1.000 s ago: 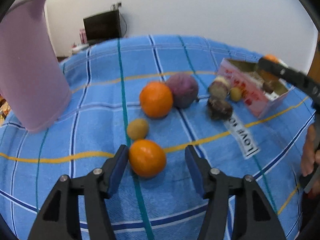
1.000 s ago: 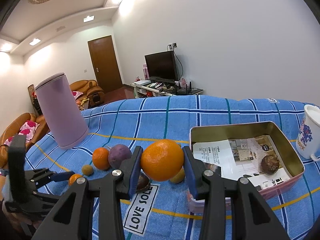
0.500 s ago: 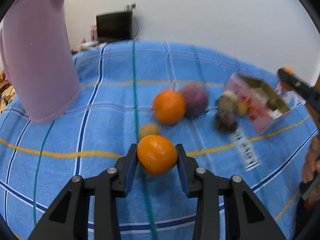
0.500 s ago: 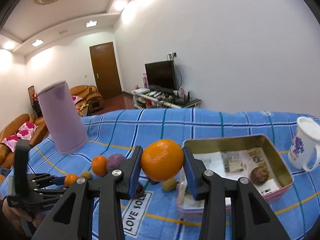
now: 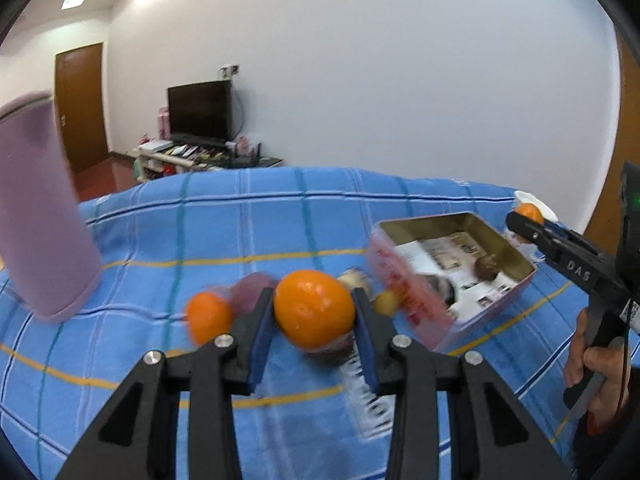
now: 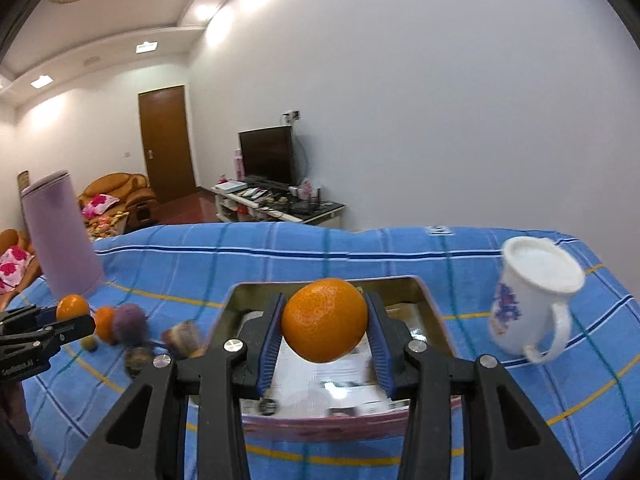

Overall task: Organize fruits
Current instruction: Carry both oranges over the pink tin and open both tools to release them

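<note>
Lifting clear of the blue plaid tablecloth (image 5: pixel 280 216), unlike a second ago when it sat on the cloth between wide-open jaws: the round orange tangerine (image 5: pixel 314 309), now clamped between the blue pads of the left gripper (image 5: pixel 314 316), narrowed to fruit width. Carried meanwhile from beside the box to above it: a second round orange fruit (image 6: pixel 325 319), pinched just as tightly as before in the right gripper (image 6: pixel 325 330), hanging over the open pink rectangular tin box (image 6: pixel 434 316) lined with printed paper.

Spread beneath both grippers, that blue cloth with yellow and dark stripes. Ahead and far left of the left gripper, upright, a tall lilac cylindrical container (image 5: pixel 38 216). Right of the right gripper, a white ceramic mug with a purple print (image 6: pixel 528 304), tilted in the fisheye view. Just ahead of the left gripper's left finger, blurred, another orange tangerine (image 5: pixel 208 318) and a purple round fruit (image 5: pixel 248 292); near the box's corner, a small yellow-green fruit (image 5: pixel 386 303). Inside the box, one dark brown round fruit (image 5: pixel 486 267).

Beyond the table: white walls, a black television (image 6: pixel 266 154) on a low stand, a brown wooden door (image 6: pixel 168 140), an orange sofa (image 6: pixel 116 190).
</note>
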